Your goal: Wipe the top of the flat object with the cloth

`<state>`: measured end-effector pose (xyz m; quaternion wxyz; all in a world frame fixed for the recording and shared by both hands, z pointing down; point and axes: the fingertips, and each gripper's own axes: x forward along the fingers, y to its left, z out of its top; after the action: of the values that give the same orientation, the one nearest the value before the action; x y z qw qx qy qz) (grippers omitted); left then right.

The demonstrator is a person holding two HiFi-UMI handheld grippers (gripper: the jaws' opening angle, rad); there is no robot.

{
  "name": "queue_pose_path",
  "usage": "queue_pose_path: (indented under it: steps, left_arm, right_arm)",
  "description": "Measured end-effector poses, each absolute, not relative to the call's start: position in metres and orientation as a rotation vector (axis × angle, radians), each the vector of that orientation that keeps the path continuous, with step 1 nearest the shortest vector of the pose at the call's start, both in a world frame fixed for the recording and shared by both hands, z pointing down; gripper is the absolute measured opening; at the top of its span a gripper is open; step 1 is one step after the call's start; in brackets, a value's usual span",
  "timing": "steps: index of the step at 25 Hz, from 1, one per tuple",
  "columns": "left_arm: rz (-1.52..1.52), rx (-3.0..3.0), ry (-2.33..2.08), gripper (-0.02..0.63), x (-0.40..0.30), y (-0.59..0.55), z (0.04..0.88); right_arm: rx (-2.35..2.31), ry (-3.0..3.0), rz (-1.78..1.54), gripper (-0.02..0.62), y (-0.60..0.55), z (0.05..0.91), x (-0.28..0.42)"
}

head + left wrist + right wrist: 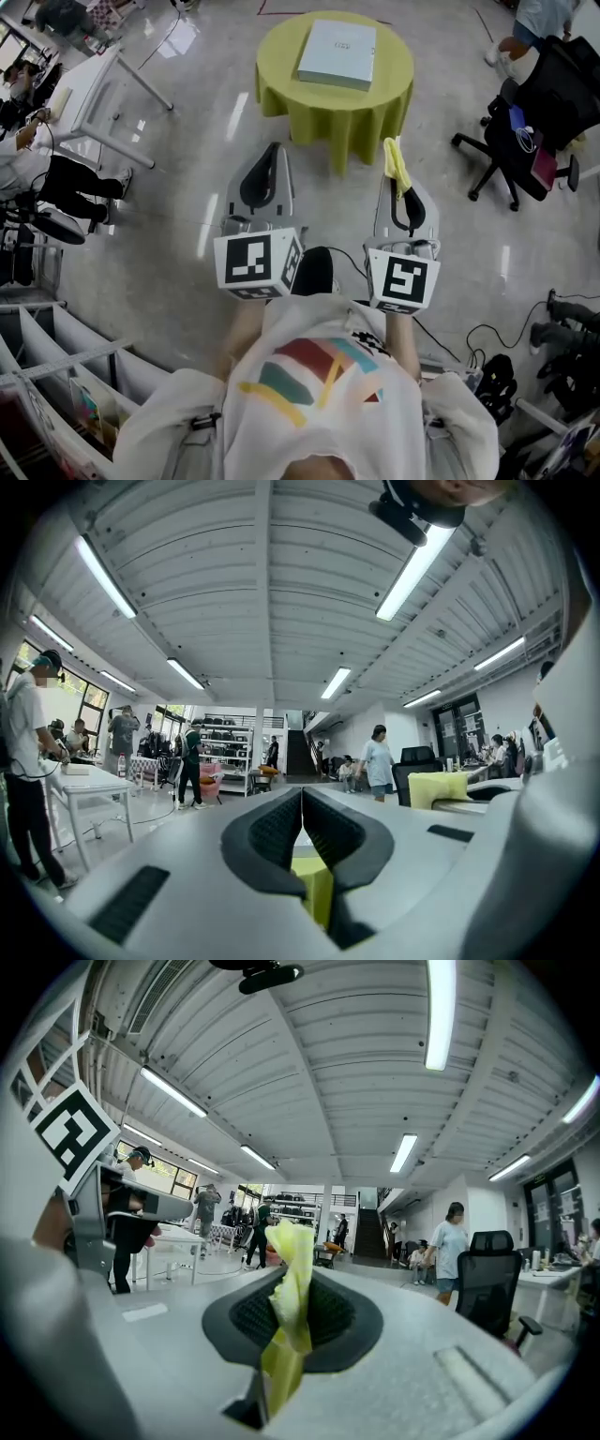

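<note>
Head view shows right gripper [392,178] clamping cloth [397,161].

Soft yellow cloth [397,166], glossy floor [183,202]

Print on flat box [337,52] too small to read, covered table [281,66] with legs hidden, far-right person [536,21] cut off by edge.

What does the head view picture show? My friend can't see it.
A person looking down holds a yellow cloth pinched in the right hand-held gripper; the left hand-held gripper is shut. Ahead, a flat pale box lies on a round green table.
</note>
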<state>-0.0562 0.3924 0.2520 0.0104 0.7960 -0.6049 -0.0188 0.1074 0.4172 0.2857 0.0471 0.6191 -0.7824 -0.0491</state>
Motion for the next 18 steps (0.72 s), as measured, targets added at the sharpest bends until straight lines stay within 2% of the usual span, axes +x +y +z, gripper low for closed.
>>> queue_pose_path:
  steps: [10,18]
  left_arm:
    - [-0.132,2.486,-1.914,0.015,-0.068,0.340,0.247]
    - [-0.164,2.491,-1.845,0.015,-0.071,0.193,0.260]
  right_arm:
    - [1.896,-2.419,-0.210,0.028,0.366,0.282,0.106]
    - [1.977,-2.296,-0.347,0.028,0.250,0.274,0.122]
